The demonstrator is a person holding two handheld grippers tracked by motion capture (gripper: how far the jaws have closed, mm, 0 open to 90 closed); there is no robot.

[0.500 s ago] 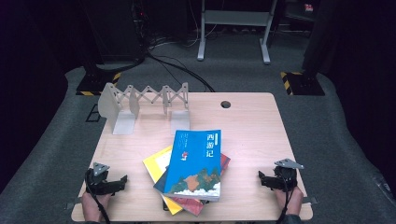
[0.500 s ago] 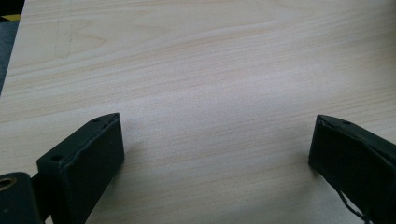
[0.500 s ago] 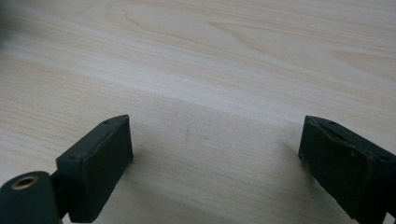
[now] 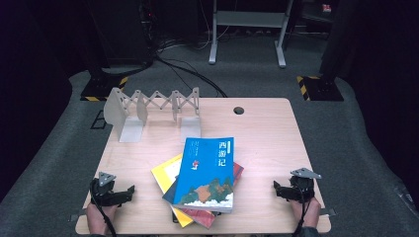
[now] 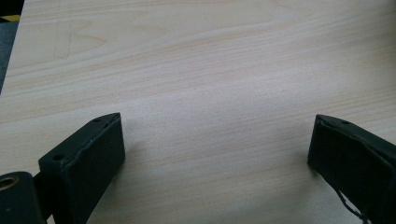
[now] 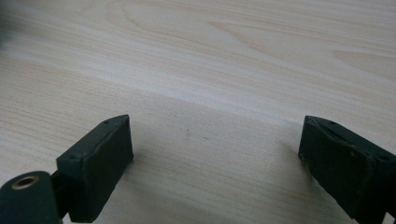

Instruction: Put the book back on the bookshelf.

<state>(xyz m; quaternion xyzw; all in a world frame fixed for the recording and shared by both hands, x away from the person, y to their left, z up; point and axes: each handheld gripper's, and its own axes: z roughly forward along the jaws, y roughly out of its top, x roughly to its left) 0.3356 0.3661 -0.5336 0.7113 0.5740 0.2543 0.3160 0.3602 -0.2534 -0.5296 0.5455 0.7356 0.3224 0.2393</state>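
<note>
A blue book (image 4: 207, 173) lies on top of a small pile near the table's front middle, over a yellow book (image 4: 165, 173) and a red book (image 4: 202, 216). My left gripper (image 4: 129, 190) rests at the front left corner, jaws wide apart and pointing toward the pile. In the left gripper view the left gripper (image 5: 215, 154) has only bare wood between its fingers. My right gripper (image 4: 276, 187) sits at the front right, also open and facing the pile. In the right gripper view the right gripper (image 6: 215, 154) holds nothing.
A white folding book rack (image 4: 153, 111) stands at the back left of the wooden table (image 4: 267, 143). A round cable hole (image 4: 239, 110) is at the back middle. Dark floor, cables and stand legs lie beyond the table.
</note>
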